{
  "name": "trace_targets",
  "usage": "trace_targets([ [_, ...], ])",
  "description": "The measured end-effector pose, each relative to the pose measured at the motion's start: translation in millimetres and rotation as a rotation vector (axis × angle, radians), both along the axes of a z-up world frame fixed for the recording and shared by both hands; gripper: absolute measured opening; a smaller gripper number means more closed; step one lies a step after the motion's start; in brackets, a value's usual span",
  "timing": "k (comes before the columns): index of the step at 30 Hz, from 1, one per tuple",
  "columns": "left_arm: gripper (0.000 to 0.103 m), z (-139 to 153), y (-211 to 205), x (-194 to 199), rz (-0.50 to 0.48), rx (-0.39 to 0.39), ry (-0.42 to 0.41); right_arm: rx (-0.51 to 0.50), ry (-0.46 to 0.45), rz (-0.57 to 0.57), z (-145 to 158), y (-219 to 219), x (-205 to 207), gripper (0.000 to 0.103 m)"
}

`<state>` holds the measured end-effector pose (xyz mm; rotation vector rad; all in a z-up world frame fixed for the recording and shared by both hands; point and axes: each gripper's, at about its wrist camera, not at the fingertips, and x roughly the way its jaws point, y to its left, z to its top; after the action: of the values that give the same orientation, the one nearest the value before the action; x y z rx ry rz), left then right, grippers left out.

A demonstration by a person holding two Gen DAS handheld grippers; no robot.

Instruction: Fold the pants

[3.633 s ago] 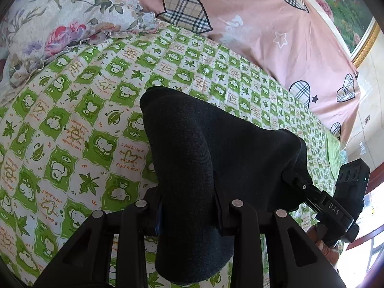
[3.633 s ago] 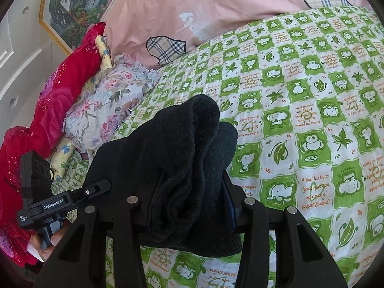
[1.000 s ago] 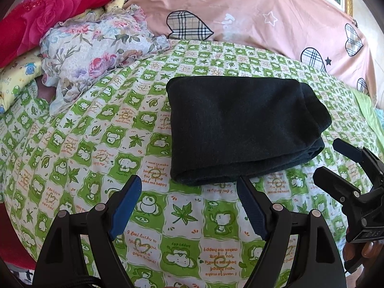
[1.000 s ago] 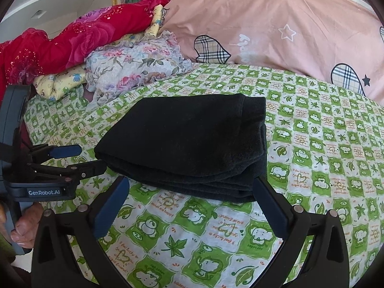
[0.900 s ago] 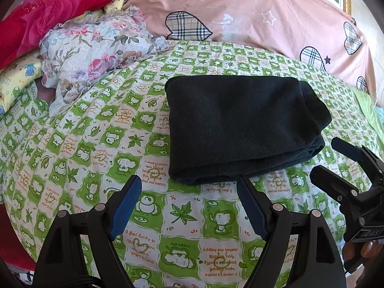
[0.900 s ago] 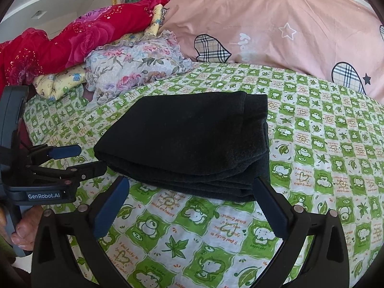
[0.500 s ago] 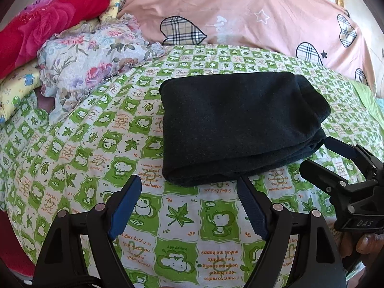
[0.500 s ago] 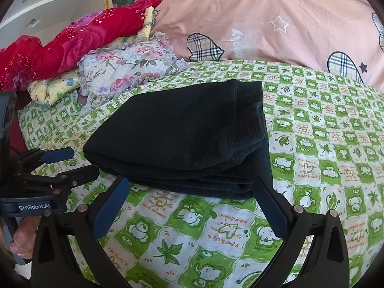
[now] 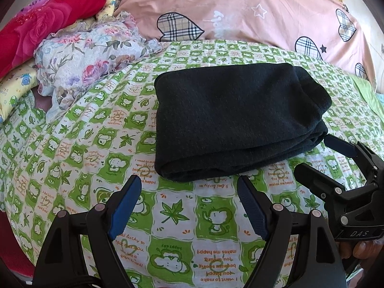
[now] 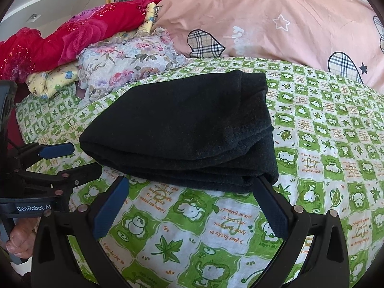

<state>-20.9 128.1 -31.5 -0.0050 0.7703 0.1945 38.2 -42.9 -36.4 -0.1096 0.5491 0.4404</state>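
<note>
Bare green sheet (image 9: 182, 216) lies before the folded pants (image 9: 235, 120); pillows (image 9: 91, 57) crowd behind.

1. The folded pants (image 9: 235, 120) lie on the bedsheet (image 9: 172, 216).
2. Behind the pants, a large pillow (image 9: 240, 12) leans.
3. Left of the pants sits a heap of bedding (image 9: 84, 55).
4. Before the pants, both grippers hover apart from them: left gripper (image 9: 187, 192), right gripper (image 10: 189, 192).
</note>
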Motion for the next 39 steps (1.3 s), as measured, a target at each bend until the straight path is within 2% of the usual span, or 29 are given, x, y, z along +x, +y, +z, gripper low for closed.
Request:
trace_targets([
  [39,0.082,-4.9,-5.4,0.9,-0.038,0.015,0.022,0.006,0.023,-0.018,-6.4,-4.0,5.9,0.102],
])
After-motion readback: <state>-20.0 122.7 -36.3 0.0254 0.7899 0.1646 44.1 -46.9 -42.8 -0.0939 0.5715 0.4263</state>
